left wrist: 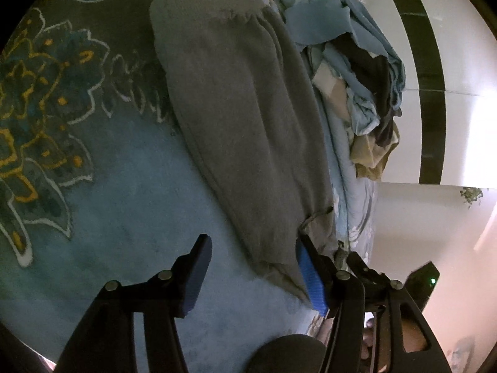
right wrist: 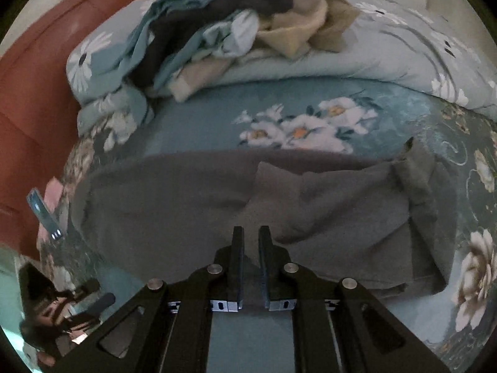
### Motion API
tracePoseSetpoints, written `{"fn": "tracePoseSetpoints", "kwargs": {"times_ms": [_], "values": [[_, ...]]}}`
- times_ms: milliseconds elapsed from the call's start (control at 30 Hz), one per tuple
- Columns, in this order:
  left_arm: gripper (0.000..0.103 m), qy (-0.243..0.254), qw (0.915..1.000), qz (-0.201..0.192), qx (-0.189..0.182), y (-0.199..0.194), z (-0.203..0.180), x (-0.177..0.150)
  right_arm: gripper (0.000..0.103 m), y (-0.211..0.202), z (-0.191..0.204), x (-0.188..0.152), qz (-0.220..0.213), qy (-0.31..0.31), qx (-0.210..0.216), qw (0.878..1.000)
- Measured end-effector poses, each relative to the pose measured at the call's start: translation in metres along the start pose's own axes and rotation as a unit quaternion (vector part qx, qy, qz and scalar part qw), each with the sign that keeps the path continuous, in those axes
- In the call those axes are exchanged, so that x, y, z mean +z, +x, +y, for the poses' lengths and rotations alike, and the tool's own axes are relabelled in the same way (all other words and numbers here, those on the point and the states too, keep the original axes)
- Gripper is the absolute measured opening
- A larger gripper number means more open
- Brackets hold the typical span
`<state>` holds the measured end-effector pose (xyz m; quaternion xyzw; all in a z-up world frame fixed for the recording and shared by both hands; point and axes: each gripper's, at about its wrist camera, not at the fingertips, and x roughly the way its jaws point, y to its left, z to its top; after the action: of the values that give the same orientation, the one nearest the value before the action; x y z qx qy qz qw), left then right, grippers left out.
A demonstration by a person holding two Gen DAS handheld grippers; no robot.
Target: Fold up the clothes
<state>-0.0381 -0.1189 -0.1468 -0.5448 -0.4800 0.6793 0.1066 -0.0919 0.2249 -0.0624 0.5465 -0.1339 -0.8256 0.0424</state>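
Folding grey garment (right wrist: pixel 192 199) on bed (right wrist: pixel 198 130), left tongs (left wrist: pixel 251 267) spread, right tongs (right wrist: pixel 251 239) nearly pressed together, empty; next, pinching hem at five o'clock.

You will find no words, numbers, labels or brand names to read in either view. The bedspread (right wrist: pixel 310 124) shows only flower pictures, and the grey cloth (left wrist: pixel 236 118) is plain. A tiny green light (left wrist: pixel 432 280) glows on a dark part at the edge of the left view, but it is just a dot, not a sign.
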Motion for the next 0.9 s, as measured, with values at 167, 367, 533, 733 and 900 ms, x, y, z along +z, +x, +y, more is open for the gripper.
{"fn": "tracePoseSetpoints", "kwargs": {"times_ms": [167, 367, 533, 733, 900], "values": [[0.06, 0.015, 0.9998, 0.002, 0.01, -0.002, -0.004, -0.003, 0.012, 0.004, 0.003, -0.007, 0.001, 0.007, 0.002, 1.0], [0.061, 0.013, 0.9998, 0.005, 0.017, 0.002, -0.002, -0.004, 0.029, -0.02, -0.068, -0.005, -0.035, 0.11, -0.033, 0.993], [0.061, 0.023, 0.9994, 0.019, 0.019, 0.012, -0.008, -0.008, 0.037, -0.037, -0.127, -0.019, -0.038, 0.148, -0.067, 0.986], [0.061, 0.055, 0.9968, 0.042, 0.039, 0.03, -0.025, -0.017, 0.038, -0.028, -0.134, -0.007, -0.026, 0.093, -0.098, 0.991], [0.061, 0.06, 0.995, 0.056, 0.058, 0.04, -0.028, -0.02, 0.038, 0.004, -0.133, 0.016, -0.008, 0.043, -0.14, 0.989]]}}
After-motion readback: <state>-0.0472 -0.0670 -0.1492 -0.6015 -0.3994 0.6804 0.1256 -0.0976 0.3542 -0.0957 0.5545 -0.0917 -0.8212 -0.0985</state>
